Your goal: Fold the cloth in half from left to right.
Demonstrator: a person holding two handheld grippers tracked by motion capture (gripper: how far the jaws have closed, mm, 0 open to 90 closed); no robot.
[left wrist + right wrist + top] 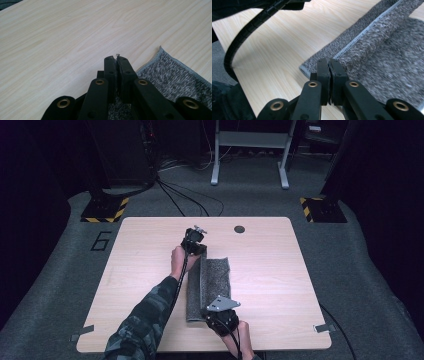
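A grey fleecy cloth [218, 276] lies lengthwise on the light wooden table [275, 270], its left long edge raised into a standing fold. My left gripper [201, 252] is at the cloth's far end, jaws pressed together with fibres at the tip [117, 58]; the cloth [172, 72] spreads to its right. My right gripper [205, 312] is at the near end. Its jaws [329, 62] are shut on the hemmed edge of the cloth [372, 37], which runs off to the upper right.
A dark round hole [239, 229] sits in the tabletop near the far edge. Tape tabs mark the near corners [81, 333] [325, 327]. The left gripper's ribbed cable [242, 37] arcs over the table. Striped stand bases [105, 210] [322, 210] rest on the carpet.
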